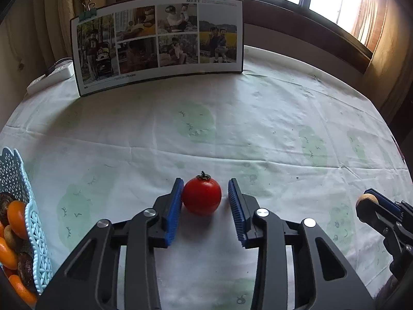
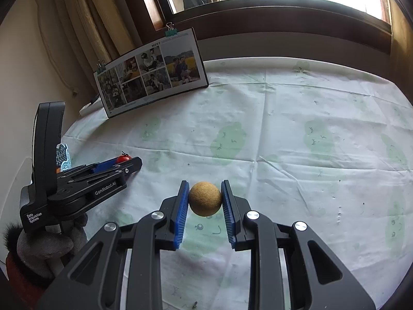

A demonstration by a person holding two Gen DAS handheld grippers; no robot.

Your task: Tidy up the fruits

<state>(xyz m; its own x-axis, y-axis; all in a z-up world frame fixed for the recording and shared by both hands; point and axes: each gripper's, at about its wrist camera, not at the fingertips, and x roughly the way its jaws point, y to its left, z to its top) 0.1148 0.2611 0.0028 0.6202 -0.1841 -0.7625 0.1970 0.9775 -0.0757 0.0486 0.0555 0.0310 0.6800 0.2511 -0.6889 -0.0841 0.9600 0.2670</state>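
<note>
Setting: window and curtains behind a round table (image 1: 258, 118) under a pale cloth printed with green patches; a photo collage board (image 1: 160, 44) stands clipped upright at the far edge.

Far left: light-blue lattice basket (image 1: 28, 222) at the table's left edge, already holding orange and dark brown fruits (image 1: 15, 222).

Left gripper (image 1: 205, 201): its blue pads are spread to either side of the red tomato (image 1: 201, 195). The left pad looks to be touching the tomato's skin; a narrow gap shows at the right pad, so the pinch is not yet made.

Tomato: sits on the cloth, stem up, squarely between the fingers and near their tips. In the right wrist view it (image 2: 123, 158) shows just past the left gripper (image 2: 121, 164).

Key relation: the basket lies to the left of the left gripper, much nearer this hand than the other. Judged from that, once the tomato is clamped the carry is a short leftward swing over the basket wall.

Right gripper (image 2: 205, 200): pinching a tan, rough-skinned round fruit (image 2: 205, 199) between both pads, apparently held clear of the cloth, well right of the basket.

Person: a gloved hand (image 2: 51, 242) grips the left tool.
</note>
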